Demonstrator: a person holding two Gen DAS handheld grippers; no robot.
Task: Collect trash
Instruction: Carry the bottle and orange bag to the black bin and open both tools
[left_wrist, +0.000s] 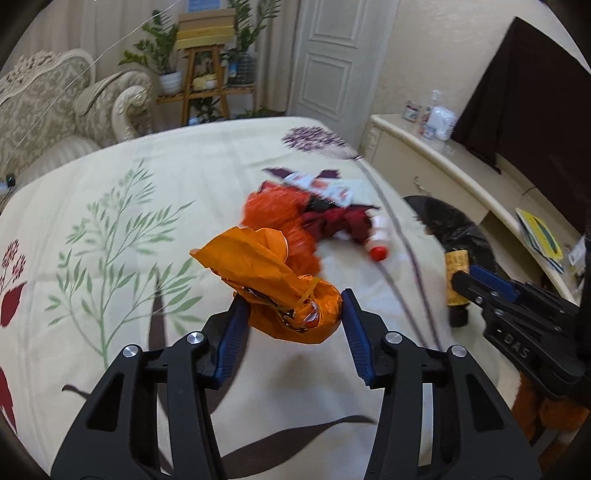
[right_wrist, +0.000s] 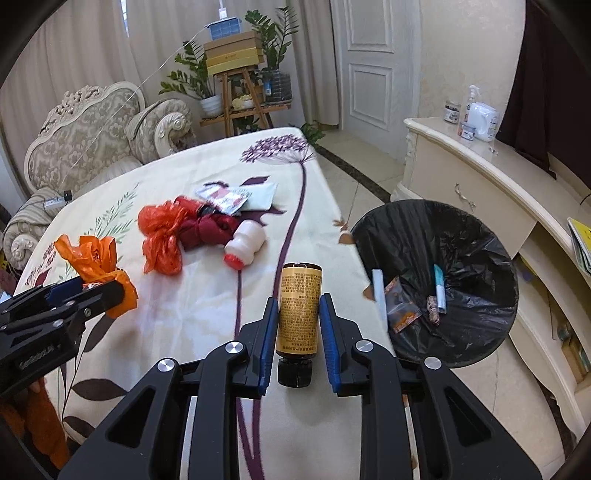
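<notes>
Orange wrapper (left_wrist: 280, 291) pinched between the blue pads of the left hand-held gripper (left_wrist: 295, 317), lifted off the surface (left_wrist: 147, 221). Brown bottle (right_wrist: 298, 310) clamped upright-ish in the right hand-held gripper (right_wrist: 295, 325), cap toward the wrist. Best carried rightward to the black-lined bin (right_wrist: 436, 236) just beside, then released over its mouth. Red bag (right_wrist: 162, 232) and white bottle (right_wrist: 245, 240) ahead, well apart.

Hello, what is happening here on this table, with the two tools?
A person is clearing trash off the table. The left gripper is shut on an orange wrapper. The right gripper is shut on a brown bottle beside the black-lined bin. More wrappers and a white bottle remain on the table.
</notes>
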